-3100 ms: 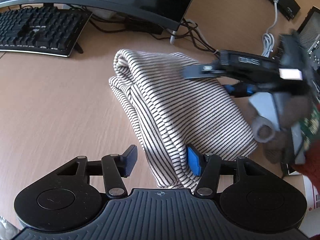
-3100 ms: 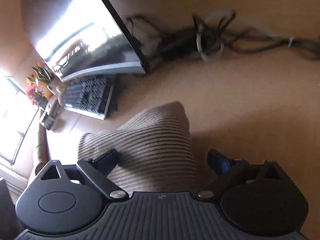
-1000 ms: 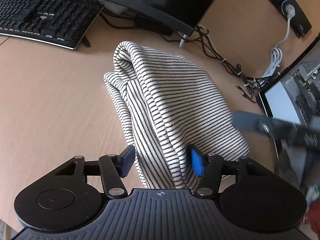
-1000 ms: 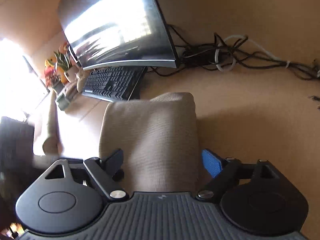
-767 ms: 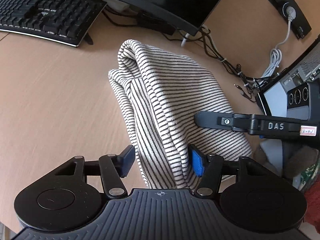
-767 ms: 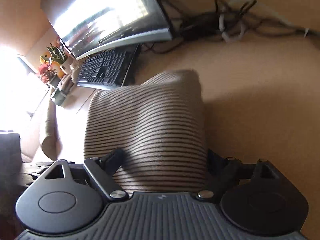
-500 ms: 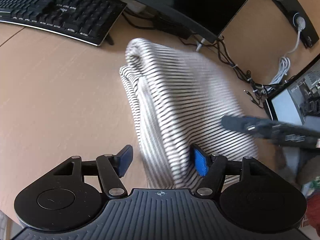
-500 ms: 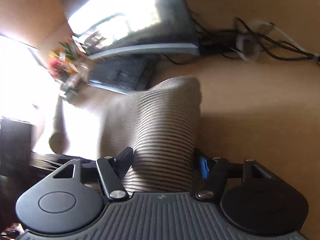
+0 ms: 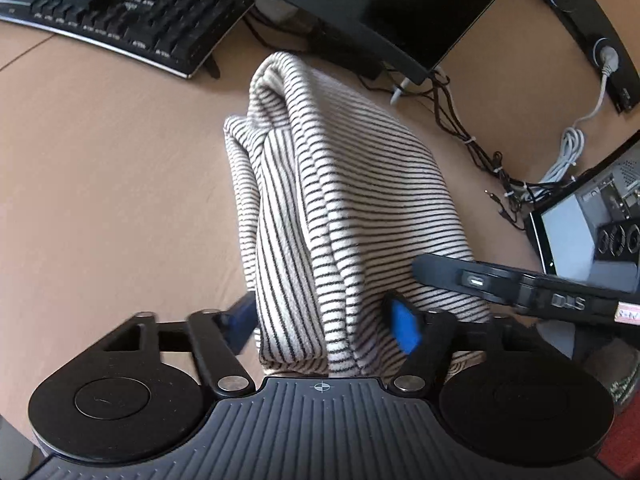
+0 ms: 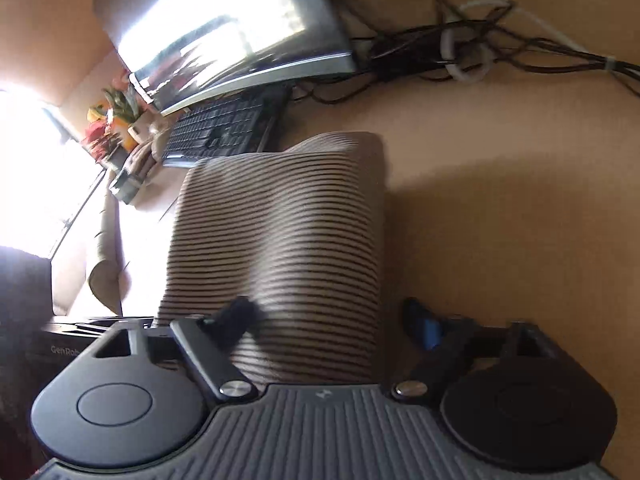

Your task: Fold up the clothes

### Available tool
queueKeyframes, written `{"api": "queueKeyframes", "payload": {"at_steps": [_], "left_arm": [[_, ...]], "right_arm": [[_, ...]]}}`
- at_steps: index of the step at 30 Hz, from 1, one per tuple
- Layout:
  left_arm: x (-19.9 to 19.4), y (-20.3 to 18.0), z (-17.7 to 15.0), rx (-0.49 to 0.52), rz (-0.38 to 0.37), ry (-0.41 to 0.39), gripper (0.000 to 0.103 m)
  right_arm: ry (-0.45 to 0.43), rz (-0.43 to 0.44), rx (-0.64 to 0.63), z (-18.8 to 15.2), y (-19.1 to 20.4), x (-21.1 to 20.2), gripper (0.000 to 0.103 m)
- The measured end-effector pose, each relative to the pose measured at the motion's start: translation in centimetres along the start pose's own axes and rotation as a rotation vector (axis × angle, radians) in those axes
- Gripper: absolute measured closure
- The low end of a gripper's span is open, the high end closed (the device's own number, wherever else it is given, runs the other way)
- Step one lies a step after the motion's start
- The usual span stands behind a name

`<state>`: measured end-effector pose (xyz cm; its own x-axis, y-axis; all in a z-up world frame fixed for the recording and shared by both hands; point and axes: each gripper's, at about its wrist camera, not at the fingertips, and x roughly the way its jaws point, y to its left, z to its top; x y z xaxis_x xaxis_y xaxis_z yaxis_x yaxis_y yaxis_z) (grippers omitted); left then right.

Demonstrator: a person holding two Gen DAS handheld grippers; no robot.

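**Condition.** The striped garment (image 9: 340, 184) lies on the bench (image 9: 100, 200) as a long folded bundle. Its far end lies near the keyboard (image 9: 120, 12) and just beside the cables (image 9: 460, 128). My left claw (image 9: 322, 320) has the near end between its pads. Its jaws have just been closing, and both pads appear to bear on the cloth, so I judge it a pinch across the bundle. My right claw (image 10: 332, 324) stands spread over the near right edge. Its jaws have just been opening. One finger lies against the cloth, and the blue pad is clear of the edge.

**Hazards.**

1. Partial grip: The left pinch spans several loose layers. If I lift, the inner layers may slip out and the fold may open.
2. One-sided hold: With the right claw released, any pull from the left may swing the far end sideways and skew the edges.
3. Snagging: Pushing the bundle forward may drag it into the cables or against the keyboard.
4. Collision: The two claws work close together at the same end. A quick move of either may knock the other or rumple the cloth.
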<state>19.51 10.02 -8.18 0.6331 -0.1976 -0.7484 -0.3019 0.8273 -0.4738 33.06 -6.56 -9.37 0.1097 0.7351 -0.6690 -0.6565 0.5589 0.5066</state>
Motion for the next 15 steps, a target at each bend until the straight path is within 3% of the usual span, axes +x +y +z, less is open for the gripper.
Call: {"api": "queueKeyframes", "payload": {"at_steps": [8,15], "left_arm": [[-0.5,3.2,2.0,-0.023,0.017,-0.042,0.041],[0.6,6.8,4.8,-0.053,-0.025,-0.091,0.042]], "right_arm": [[0.023,0.007,-0.064,3.1,2.7,4.5,0.033],[0.009,-0.019,-0.109,6.6,4.1,8.1,0.033]]}}
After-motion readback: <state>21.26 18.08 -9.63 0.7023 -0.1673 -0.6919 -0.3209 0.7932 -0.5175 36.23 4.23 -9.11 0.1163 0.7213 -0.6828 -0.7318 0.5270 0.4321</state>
